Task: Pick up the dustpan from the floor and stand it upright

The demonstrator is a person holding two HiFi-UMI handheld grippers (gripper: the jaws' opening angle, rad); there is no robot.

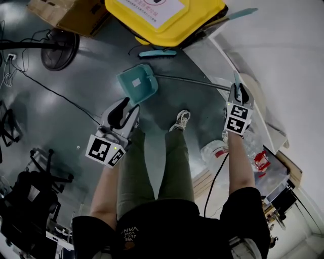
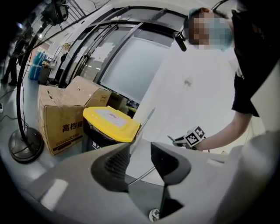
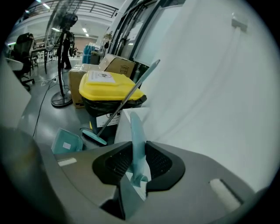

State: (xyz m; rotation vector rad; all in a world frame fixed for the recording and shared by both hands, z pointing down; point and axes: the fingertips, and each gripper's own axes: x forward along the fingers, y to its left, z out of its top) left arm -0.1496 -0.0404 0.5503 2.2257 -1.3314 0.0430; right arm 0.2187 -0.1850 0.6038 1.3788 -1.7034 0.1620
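The teal dustpan (image 1: 136, 85) rests on the grey floor, its pan also showing low at the left of the right gripper view (image 3: 66, 142). A thin metal handle (image 1: 190, 81) runs from it to my right gripper (image 1: 237, 87). That gripper (image 3: 138, 159) is shut on the handle's teal grip end (image 3: 137, 135), which stands up between the pads. My left gripper (image 1: 124, 109) hovers just below the pan, open with nothing between its fingers (image 2: 140, 159). Through its gap I see the metal handle (image 2: 142, 175) farther off.
A yellow-lidded black bin (image 1: 164, 17) stands beyond the dustpan, with a teal broom (image 3: 94, 136) leaning against it. A cardboard box (image 1: 71, 15) and a fan's round base (image 1: 59, 49) lie at the far left. A white wall (image 3: 210, 87) runs along the right. The person's shoe (image 1: 180, 120) is near the pan.
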